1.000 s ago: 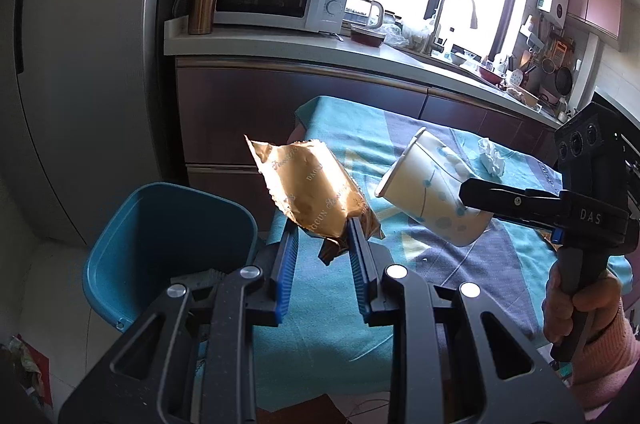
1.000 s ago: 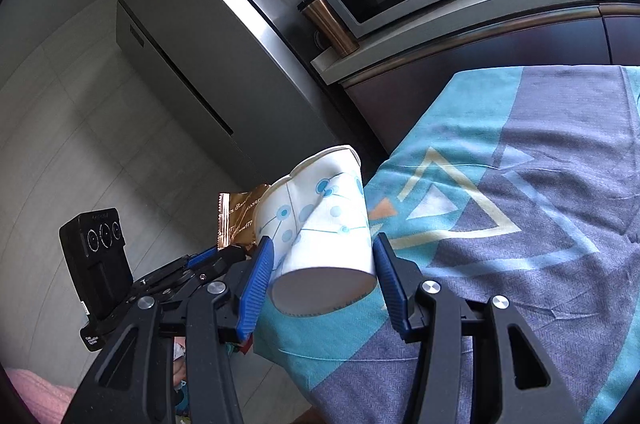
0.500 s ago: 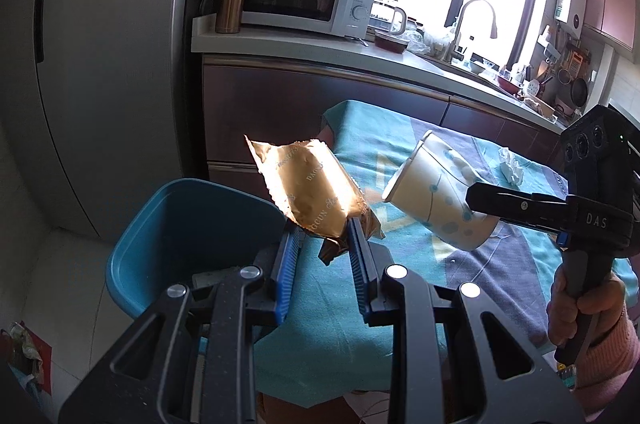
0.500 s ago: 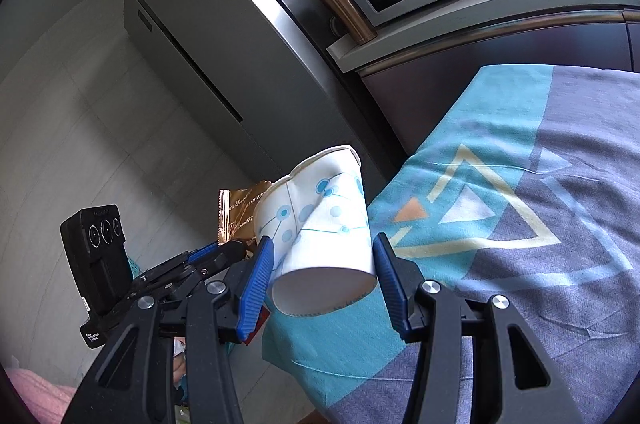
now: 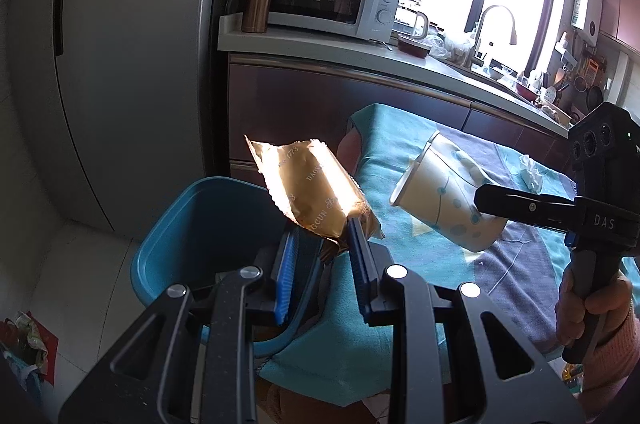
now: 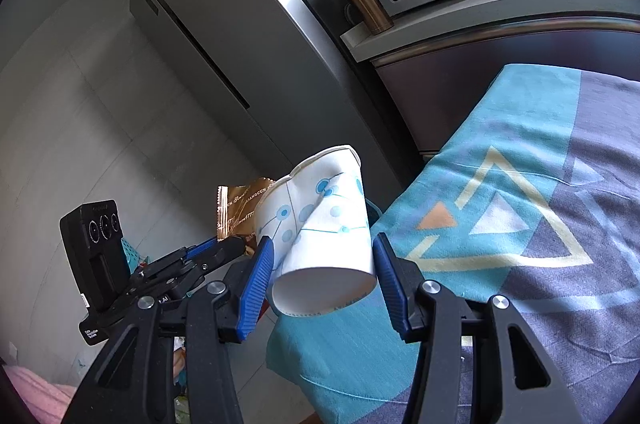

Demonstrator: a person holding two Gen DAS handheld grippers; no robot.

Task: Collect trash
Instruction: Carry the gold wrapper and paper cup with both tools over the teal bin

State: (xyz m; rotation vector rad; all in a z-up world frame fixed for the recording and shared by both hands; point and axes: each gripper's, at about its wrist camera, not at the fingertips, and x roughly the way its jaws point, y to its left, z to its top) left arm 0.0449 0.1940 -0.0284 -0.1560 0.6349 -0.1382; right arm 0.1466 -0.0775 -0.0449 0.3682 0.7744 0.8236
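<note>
A: What do we have in the left gripper (image 5: 322, 244)?

B: We see a gold foil wrapper (image 5: 310, 189), glossy and crinkled, with a zigzag-cut edge and pale lettering. Its lower corner is pinched between the ribbed blue pads (image 5: 285, 272), so the claw is closed on it. The wrapper stands up and leans left, over the near rim of the teal plastic bin (image 5: 192, 224).

A: And the bin itself?

B: We read it as smooth moulded plastic with rounded corners and a rolled lip, standing on the pale floor just beside the table edge.

A: The right gripper (image 6: 322, 272)?

B: We see it clamped on a white paper cup (image 6: 320, 224) printed with blue dots and thin lines. The wall is dented, with a crease running up to a rim squashed out of round. The blue pads press its lower sides, the base faces the camera, and the mouth points away.

A: How are the tools posed?

B: In the left view the right tool comes in from the right, held by a hand (image 5: 592, 312) in a pink sleeve, the cup (image 5: 444, 199) tilted with its mouth toward the bin, in the air above the tablecloth (image 5: 400, 324). In the right view the left tool sits lower left, the wrapper (image 6: 240, 207) showing behind the cup.

A: The cloth?

B: We see a woven fabric, teal and grey-purple with triangle outlines, draped over the table edge. A crumpled white tissue (image 5: 532, 173) lies farther back on it.
</note>
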